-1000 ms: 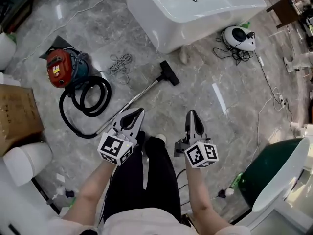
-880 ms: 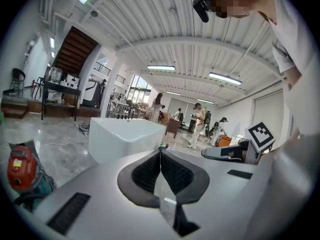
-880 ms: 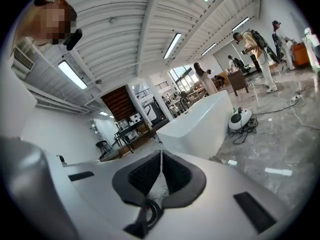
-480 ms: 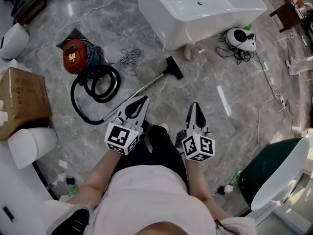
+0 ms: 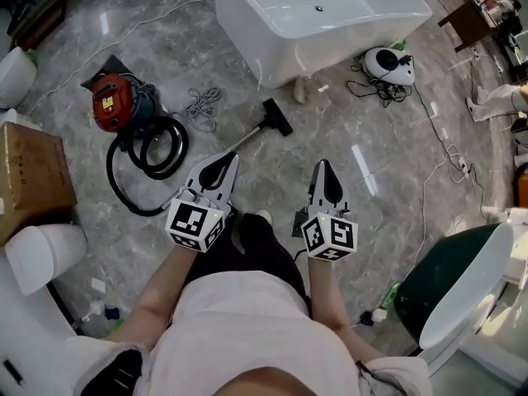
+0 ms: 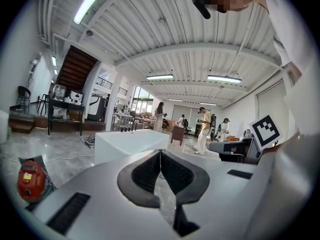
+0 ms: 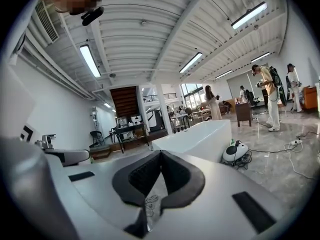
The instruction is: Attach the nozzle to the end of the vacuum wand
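On the marble floor lies the silver vacuum wand [image 5: 239, 143] with the black floor nozzle [image 5: 276, 116] at its far end. A black hose [image 5: 147, 151] coils from the wand to the red vacuum cleaner [image 5: 113, 102], which also shows low at the left of the left gripper view [image 6: 30, 180]. My left gripper [image 5: 232, 158] hangs in the air above the wand's near end, shut and empty. To its right my right gripper [image 5: 322, 167] is also shut, holding nothing. Both point nearly level, well above the floor.
A white bathtub [image 5: 313, 19] stands beyond the nozzle. A white robot-like appliance [image 5: 388, 64] with cables lies to its right. A cardboard box [image 5: 29, 176] and a white toilet [image 5: 41, 254] are at left, a green-and-white tub [image 5: 462, 291] at right. A grey cord [image 5: 202, 104] lies by the vacuum.
Both grippers have risen away from the floor and stayed shut. The head view has shifted, showing more of the person's shirt.
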